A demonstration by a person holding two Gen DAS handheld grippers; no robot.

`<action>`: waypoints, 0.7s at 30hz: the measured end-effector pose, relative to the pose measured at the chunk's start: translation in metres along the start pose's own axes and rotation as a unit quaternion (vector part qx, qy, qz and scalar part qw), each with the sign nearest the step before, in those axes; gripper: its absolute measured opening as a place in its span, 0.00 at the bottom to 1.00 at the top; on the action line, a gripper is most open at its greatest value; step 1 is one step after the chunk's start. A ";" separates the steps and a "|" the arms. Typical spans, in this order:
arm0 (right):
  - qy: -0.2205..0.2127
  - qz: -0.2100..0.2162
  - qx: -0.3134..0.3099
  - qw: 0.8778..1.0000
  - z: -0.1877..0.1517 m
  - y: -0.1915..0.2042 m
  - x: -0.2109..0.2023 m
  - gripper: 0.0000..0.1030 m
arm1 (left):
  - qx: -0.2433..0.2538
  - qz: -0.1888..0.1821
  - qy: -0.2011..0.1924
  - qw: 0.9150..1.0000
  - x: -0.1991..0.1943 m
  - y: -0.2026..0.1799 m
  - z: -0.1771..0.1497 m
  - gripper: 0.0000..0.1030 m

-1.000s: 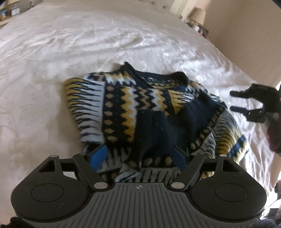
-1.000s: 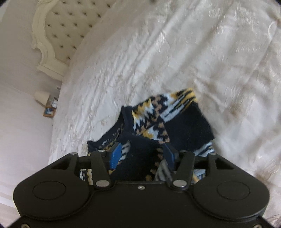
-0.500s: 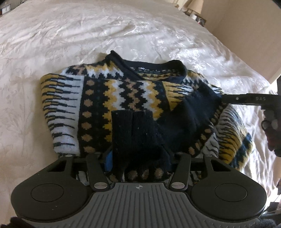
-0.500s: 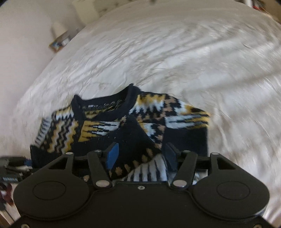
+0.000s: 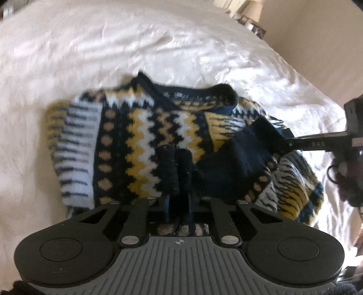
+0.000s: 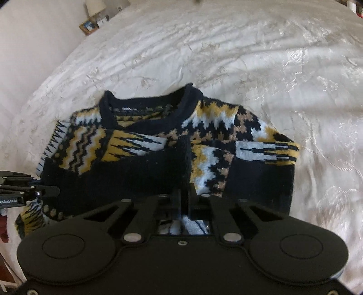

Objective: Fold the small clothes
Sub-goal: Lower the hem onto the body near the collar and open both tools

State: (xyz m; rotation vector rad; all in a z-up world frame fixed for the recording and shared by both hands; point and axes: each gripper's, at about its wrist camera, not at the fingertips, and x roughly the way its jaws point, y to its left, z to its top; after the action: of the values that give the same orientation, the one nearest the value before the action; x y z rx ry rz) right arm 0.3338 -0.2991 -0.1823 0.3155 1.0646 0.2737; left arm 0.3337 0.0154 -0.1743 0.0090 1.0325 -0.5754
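Note:
A small navy, yellow and white patterned sweater [image 5: 145, 145] lies on a white bed, collar at the far side. Its sleeves are folded across the chest. My left gripper [image 5: 178, 204] is shut on a bunched navy piece of the sweater's near edge. My right gripper [image 6: 183, 202] is shut on the navy near edge of the sweater [image 6: 204, 136] in the right wrist view. The right gripper also shows in the left wrist view [image 5: 292, 145] at the sweater's right side. The left gripper shows in the right wrist view [image 6: 45, 189] at the left.
The white embroidered bedspread [image 6: 249, 56] spreads wide around the sweater. A bedside stand with a lamp [image 6: 95, 6] and a picture frame [image 6: 89, 26] stands past the bed's far left corner. A beige wall [image 5: 317, 45] rises on the right.
Both grippers were open over the sweater's near edge and have closed on the fabric. The right view swung round to face the collar.

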 end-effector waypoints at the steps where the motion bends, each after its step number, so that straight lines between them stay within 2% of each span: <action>1: -0.007 -0.004 0.000 1.000 -0.002 0.003 -0.006 0.12 | 0.004 0.006 -0.008 1.000 -0.004 -0.003 0.000 0.13; 7: -0.061 0.001 0.007 0.998 -0.010 0.026 -0.054 0.11 | 0.000 0.042 -0.068 0.997 -0.045 -0.016 0.000 0.13; 10: -0.090 0.000 0.004 0.996 -0.008 0.035 -0.076 0.11 | 0.027 0.052 -0.106 0.993 -0.069 -0.022 0.010 0.13; 14: -0.131 0.003 0.023 0.991 0.009 0.035 -0.095 0.11 | 0.064 0.051 -0.142 0.986 -0.088 -0.024 0.041 0.13; 17: -0.143 -0.005 0.039 0.989 0.031 0.027 -0.092 0.11 | 0.076 0.047 -0.145 0.985 -0.079 -0.017 0.070 0.13; 21: -0.123 -0.021 0.058 0.991 0.059 0.010 -0.063 0.11 | 0.077 0.045 -0.113 0.990 -0.039 -0.004 0.104 0.14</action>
State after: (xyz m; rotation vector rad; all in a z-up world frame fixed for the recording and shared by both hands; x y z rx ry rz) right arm 0.3570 -0.3197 -0.1011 0.4185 0.8447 0.1307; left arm 0.4006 0.0011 -0.0866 0.1232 0.7630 -0.5593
